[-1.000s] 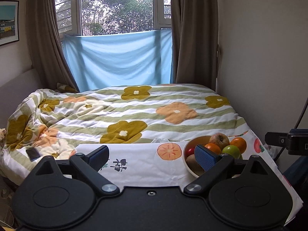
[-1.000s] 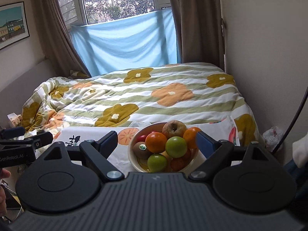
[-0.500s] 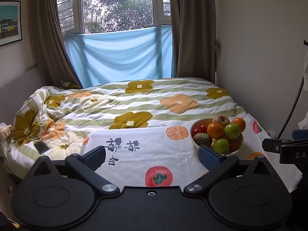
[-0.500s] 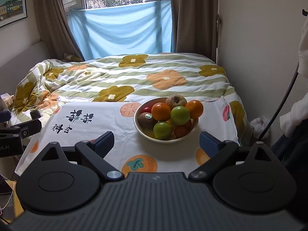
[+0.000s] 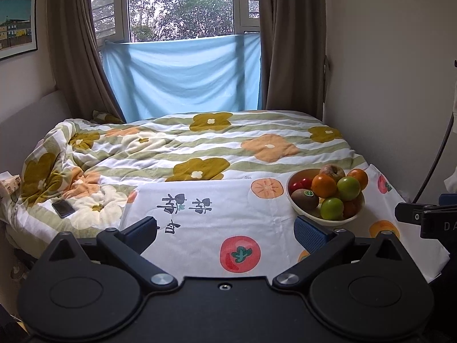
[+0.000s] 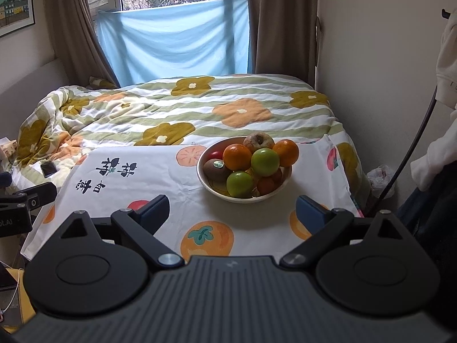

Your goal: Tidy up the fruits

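Landmark for all positions: the fruit bowl [image 6: 275, 193].

Far left of the bowl, a dark phone [image 5: 63, 208] lies on the flowered quilt [image 5: 177, 148] of the bed, beyond the left edge of the printed cloth [image 5: 205, 223].

Left claw [image 5: 225, 230]: released, jaws spread wide, nothing between them. It hovers over the near left part of the cloth, well left of the bowl. Its right fingertip [image 5: 310, 231] sits just in front of the bowl as seen from the left wrist view; contact cannot be determined.

The cloth, white with printed persimmons and dark characters, covers the surface at the foot of the bed. The bowl stands on it, toward its right half.

Bowl contents: a kiwi [image 6: 215, 170] with a sticker at the left, a red fruit [image 6: 214, 154] behind it, an orange [image 6: 237, 157], two green apples [image 6: 265, 162] [image 6: 240, 183], a wrinkled brownish apple [image 6: 258, 141] at the back, and a second orange [image 6: 286, 152] at the right. Further fruit lies underneath, partly hidden.

Right claw [image 6: 232, 213]: released, jaws spread wide, empty. It is held in front of the bowl, apart from it.

Right of the bowl, a dark cable [image 6: 411, 148] runs down along the wall.
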Tool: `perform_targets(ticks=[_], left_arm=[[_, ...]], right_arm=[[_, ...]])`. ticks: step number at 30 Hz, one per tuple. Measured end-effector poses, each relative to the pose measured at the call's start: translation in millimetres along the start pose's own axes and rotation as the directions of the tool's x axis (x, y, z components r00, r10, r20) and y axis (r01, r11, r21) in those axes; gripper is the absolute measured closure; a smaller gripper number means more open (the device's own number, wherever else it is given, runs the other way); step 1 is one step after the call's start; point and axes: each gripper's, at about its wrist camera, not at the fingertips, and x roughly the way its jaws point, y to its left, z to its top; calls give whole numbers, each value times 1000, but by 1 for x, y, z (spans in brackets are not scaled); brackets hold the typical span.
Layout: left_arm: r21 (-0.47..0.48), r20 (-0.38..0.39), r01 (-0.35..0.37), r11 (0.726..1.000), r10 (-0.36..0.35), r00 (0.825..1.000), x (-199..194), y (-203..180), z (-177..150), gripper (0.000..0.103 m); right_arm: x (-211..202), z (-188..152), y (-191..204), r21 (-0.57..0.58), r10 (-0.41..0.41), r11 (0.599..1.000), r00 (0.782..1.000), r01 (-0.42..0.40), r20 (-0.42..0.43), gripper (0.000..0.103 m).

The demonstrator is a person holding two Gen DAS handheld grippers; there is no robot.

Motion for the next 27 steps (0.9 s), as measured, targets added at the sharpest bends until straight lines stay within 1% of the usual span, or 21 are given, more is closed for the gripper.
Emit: perform_targets(ticks=[27], left_arm=[[0,-13,-10,1000,10,1000,3,0,0,0]], right_arm=[[5,3,0,-12,1,1000,1000,-1,-14,0]])
